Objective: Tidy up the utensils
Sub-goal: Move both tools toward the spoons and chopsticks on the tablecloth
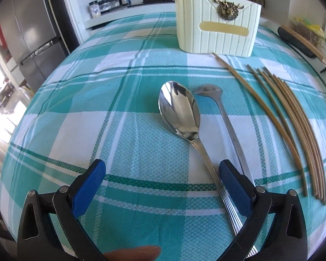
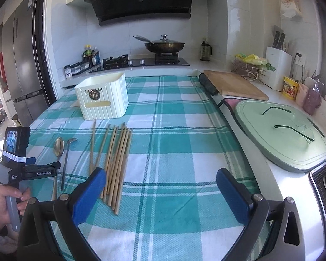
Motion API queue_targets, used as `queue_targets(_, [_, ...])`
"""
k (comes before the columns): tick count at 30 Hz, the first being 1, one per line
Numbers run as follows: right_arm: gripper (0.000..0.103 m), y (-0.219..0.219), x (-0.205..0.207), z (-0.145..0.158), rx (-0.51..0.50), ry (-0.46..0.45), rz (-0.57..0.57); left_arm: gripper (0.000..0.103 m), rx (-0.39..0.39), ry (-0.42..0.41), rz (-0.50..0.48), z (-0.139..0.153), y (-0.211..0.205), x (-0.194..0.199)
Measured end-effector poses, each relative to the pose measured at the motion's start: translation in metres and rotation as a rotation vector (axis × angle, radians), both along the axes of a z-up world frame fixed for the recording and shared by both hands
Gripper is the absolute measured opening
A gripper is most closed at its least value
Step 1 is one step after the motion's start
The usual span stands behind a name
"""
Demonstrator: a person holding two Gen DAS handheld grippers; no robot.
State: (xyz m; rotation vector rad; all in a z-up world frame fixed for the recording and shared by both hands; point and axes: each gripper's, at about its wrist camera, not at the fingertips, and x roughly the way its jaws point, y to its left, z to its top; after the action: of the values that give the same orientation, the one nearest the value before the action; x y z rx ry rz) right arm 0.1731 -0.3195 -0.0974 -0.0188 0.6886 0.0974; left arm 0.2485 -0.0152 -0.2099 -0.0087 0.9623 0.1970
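A large steel spoon (image 1: 180, 111) and a smaller spoon (image 1: 208, 91) lie side by side on the teal checked cloth (image 1: 119, 108). Several wooden chopsticks (image 1: 293, 126) lie to their right. A cream ribbed holder box (image 1: 217, 24) stands behind them. My left gripper (image 1: 163, 174) is open low over the cloth, its right finger over the large spoon's handle. In the right wrist view my right gripper (image 2: 160, 181) is open and empty above the cloth, right of the chopsticks (image 2: 117, 163); the spoons (image 2: 59, 146), the box (image 2: 104, 100) and the left gripper (image 2: 41, 167) show at left.
A wooden board (image 2: 234, 84) and a green lid (image 2: 282, 128) lie right of the cloth. A stove with a pan (image 2: 165, 44) stands at the back. A fridge (image 2: 21, 65) is at left. Bottles (image 2: 90, 56) stand near the stove.
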Motion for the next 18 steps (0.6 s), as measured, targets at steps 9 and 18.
queue_targets(9, [0.103,0.031,0.088,-0.073,-0.045,0.247,0.119,0.103,-0.037,0.012,-0.048,-0.001,0.016,-0.004])
queue_targets(18, [0.103,0.056,0.104,-0.098,-0.183,0.318,0.148,0.103,-0.072,0.023,-0.093,-0.005,0.023,-0.005])
